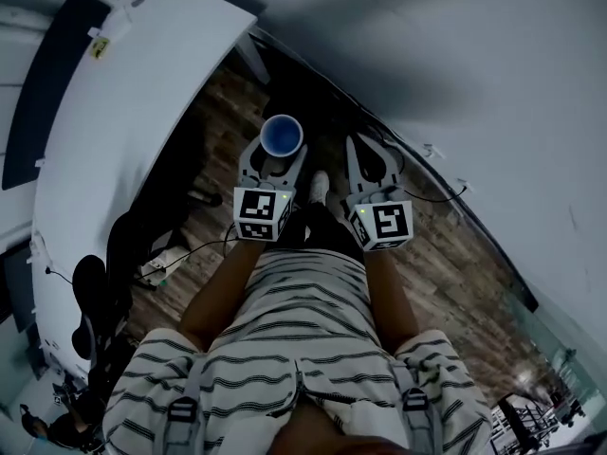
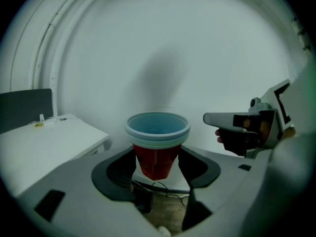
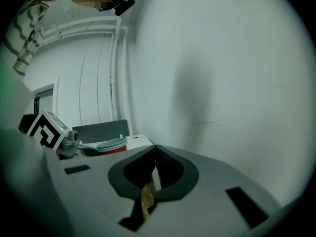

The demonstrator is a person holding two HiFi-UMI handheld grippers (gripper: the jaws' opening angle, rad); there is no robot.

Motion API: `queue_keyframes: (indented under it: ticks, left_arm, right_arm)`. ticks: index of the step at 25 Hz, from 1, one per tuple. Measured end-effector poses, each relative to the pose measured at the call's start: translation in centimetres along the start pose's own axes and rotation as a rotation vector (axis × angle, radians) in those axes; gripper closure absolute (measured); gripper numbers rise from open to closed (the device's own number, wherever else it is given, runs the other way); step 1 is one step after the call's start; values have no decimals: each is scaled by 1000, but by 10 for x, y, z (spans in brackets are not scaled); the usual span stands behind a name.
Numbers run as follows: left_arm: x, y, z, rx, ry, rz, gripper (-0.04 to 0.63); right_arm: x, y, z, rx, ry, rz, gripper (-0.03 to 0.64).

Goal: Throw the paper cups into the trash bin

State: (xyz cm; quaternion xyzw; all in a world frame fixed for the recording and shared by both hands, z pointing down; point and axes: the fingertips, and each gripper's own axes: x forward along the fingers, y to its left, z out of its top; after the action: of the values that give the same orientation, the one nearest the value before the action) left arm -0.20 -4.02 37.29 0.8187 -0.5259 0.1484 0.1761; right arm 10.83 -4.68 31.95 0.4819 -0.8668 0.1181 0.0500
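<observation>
Nested red paper cups (image 2: 157,147) clamped in left tool (image 2: 157,171), jaws set wide, pads on lower wall. Long axis vertical. Mouth pointed up, blue interior seen from head view (image 1: 282,136). Cups held in air over wood floor (image 1: 446,254), between white worktop (image 1: 114,112) and wall. Right tool (image 3: 156,152) beside, jaws closed tip to tip, nothing between.

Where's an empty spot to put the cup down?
For the cup, the white desk on the left is nearly all bare; only a small yellow tag sits near its far end. The wood floor on the right, along the wall, looks open too. It is crowded by the desk's edge: a black chair and cables.
</observation>
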Motion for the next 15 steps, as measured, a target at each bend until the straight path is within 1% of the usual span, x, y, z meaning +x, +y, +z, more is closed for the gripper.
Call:
queue_keyframes:
  ticks: [5, 10, 15]
  left_arm:
    - [19, -3, -22, -5, 46, 3, 310]
    - [34, 4, -47, -19, 89, 7, 310]
    - [52, 8, -67, -16, 125, 4, 310]
  right_arm:
    - [11, -11, -23, 22, 32, -1, 606]
    - [25, -17, -47, 27, 65, 9, 606]
    - [36, -21, -76, 53, 100, 9, 606]
